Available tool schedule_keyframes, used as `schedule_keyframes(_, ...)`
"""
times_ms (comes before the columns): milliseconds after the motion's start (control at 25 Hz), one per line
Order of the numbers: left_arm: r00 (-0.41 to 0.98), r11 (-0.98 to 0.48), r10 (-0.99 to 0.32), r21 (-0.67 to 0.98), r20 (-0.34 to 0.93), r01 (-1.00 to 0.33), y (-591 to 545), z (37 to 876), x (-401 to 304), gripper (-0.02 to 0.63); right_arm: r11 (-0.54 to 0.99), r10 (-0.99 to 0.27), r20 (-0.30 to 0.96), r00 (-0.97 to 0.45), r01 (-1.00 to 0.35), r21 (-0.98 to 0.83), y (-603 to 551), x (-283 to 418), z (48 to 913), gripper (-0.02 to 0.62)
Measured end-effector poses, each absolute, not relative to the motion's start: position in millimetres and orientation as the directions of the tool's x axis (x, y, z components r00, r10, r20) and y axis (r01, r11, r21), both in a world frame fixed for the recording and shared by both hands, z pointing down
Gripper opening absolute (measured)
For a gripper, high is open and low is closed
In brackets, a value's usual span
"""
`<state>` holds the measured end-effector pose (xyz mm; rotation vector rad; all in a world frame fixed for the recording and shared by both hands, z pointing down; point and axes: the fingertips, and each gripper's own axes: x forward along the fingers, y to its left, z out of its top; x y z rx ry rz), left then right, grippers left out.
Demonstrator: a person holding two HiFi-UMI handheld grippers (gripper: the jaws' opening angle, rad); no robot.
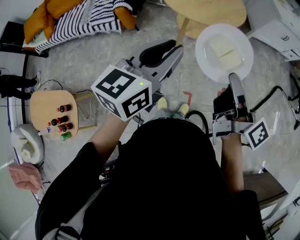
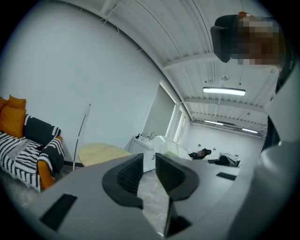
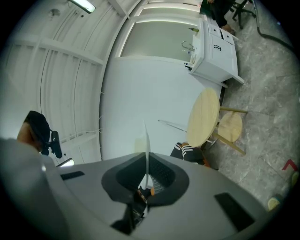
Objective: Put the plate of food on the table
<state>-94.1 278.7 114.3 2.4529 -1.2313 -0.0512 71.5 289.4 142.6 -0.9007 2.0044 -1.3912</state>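
Right tongs [image 1: 233, 83] are clamped on the near rim of the white plate [image 1: 224, 51]. In the right gripper view the rim runs edge-on as a thin white line [image 3: 146, 140] between my closed pads, so only 1 small bite of rim carries the whole load. Left tongs [image 1: 166, 50] are a little apart with nothing between them, only floor showing through the gap [image 2: 150, 173]. They ride free beside the plate, not touching it. The plate is in the air over the floor, face up, with 2 pale food slices [image 1: 225, 52] loose on it, near the middle. The round wooden desk [image 1: 206, 11] lies just beyond its far rim, with a smaller round top [image 1: 186, 24] tucked lower beside it. My judgement is that the step in hand is the carry-in. The far side could droop from this rim grip, so I should hold the wrist level and move slowly so the slices do not slide. I should aim for the larger top, well in from its edge, and lower until the base sits flat. Only then should the right tongs open and draw straight back. The left tongs could steady the opposite rim if the plate sags.
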Motion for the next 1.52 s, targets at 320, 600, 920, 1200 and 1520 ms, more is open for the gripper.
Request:
schedule_keyframes(320,0.633,-0.562,-0.765,0.358,0.119,-0.746,293.3,111.9,-102.4,0.092,0.259,-0.786,-0.064,-0.615,-0.234,-0.937,306.2,62.1,136.8,0.017)
schedule_keyframes(600,0.634,-0.552,-0.764,0.391,0.115,-0.736,299.4,122.6,-121.4,0.092,0.247,-0.792,-0.059,-0.608,-0.231,-0.941,308.9,42.5,138.9,0.017)
schedule_keyframes(920,0.664,-0.579,-0.74,0.397,0.112,-0.712,284.6,131.0,-140.2,0.092,0.227,-0.819,-0.051,-0.571,-0.241,-0.944,285.8,26.3,142.9,0.017)
schedule_keyframes(1200,0.675,-0.59,-0.732,0.41,0.093,-0.696,277.5,133.6,-145.3,0.092,0.217,-0.83,-0.051,-0.556,-0.238,-0.946,277.8,19.9,143.1,0.017)
schedule_keyframes(1520,0.677,-0.595,-0.73,0.401,0.092,-0.696,277.7,133.1,-151.5,0.092,0.229,-0.83,-0.056,-0.554,-0.249,-0.941,277.7,17.3,137.4,0.017)
